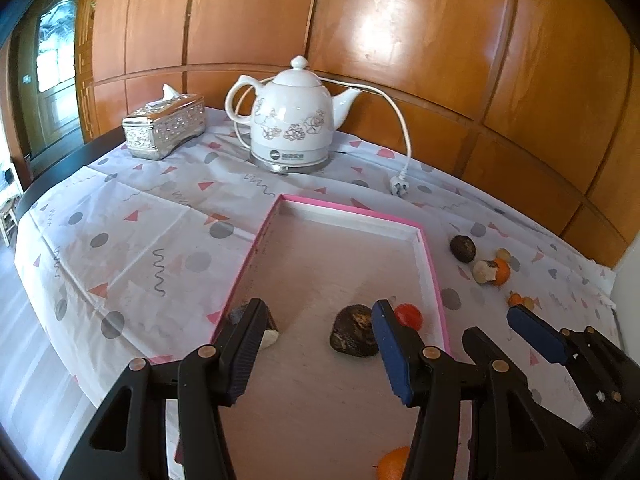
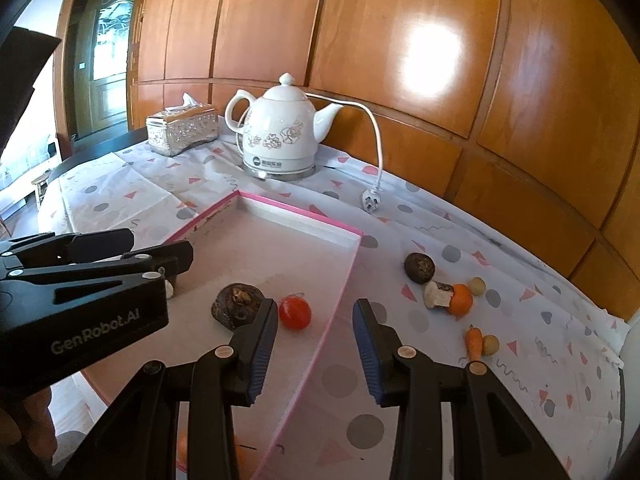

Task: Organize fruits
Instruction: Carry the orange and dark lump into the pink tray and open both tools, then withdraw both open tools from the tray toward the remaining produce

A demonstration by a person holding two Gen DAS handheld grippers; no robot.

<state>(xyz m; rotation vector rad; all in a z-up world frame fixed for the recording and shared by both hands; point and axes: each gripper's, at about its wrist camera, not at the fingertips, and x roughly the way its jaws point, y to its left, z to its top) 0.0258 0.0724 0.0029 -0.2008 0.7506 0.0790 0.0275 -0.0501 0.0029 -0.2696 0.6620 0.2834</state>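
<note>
Both tongs, left tongs [image 1: 320,344] and right tongs [image 2: 316,344], hang released and empty over the pink tray's [image 2: 344,280] right rim

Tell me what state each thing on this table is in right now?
Left gripper: open, empty, over the tray.
Right gripper: open, empty, straddling the tray's edge.
Pink-rimmed tray: lidless, holding a few fruits.
Ceramic kettle: lid on, on its base.
Plug: unplugged, lying on the cloth.
Tissue box: tissue sticking out.
</note>
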